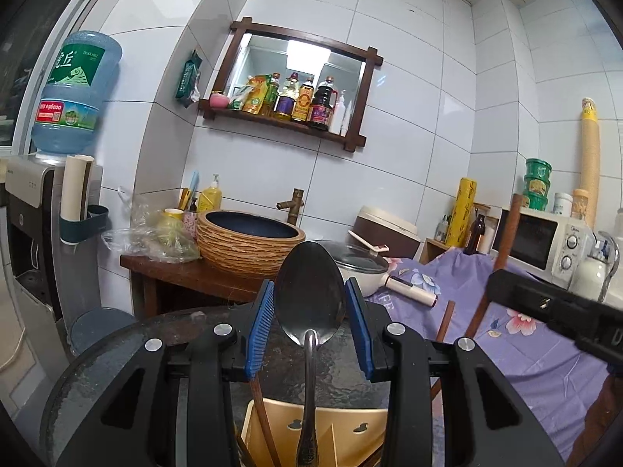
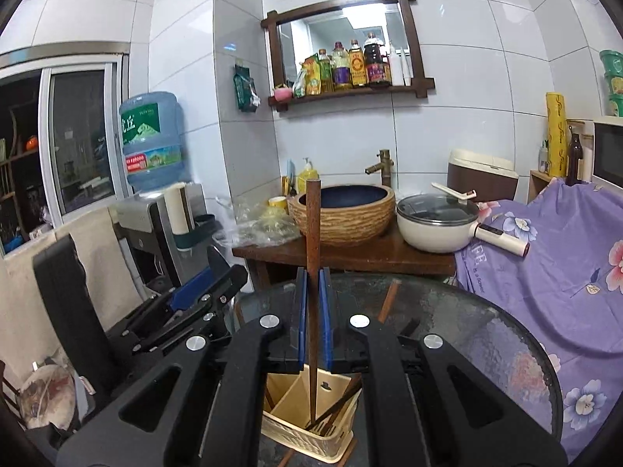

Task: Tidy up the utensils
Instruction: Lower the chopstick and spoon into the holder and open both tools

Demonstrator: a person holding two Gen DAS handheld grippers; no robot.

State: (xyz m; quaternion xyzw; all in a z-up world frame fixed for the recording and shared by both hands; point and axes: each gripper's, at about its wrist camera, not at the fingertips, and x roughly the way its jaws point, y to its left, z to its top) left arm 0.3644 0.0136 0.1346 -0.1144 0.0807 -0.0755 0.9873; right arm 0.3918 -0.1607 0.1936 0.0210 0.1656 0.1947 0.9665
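My left gripper [image 1: 309, 303] is open. A metal spoon [image 1: 310, 295] stands upright between its blue pads [image 1: 259, 323] with gaps on both sides, handle down in the tan utensil holder [image 1: 342, 424]. My right gripper [image 2: 313, 292] is shut on a brown wooden chopstick [image 2: 312, 229] held upright, its tip inside the holder [image 2: 300, 424], where more chopsticks [image 2: 338, 404] lean. The left gripper also shows at the left of the right wrist view [image 2: 202, 295]. The right gripper body shows at the right of the left wrist view [image 1: 553, 307].
The holder stands on a round dark glass table [image 2: 486, 334]. A loose chopstick [image 2: 389, 299] lies on it. Behind are a wooden stand with a basin [image 2: 346, 210], a lidded pan [image 2: 436, 222], a water dispenser [image 2: 155, 210] and purple cloth [image 2: 545, 264].
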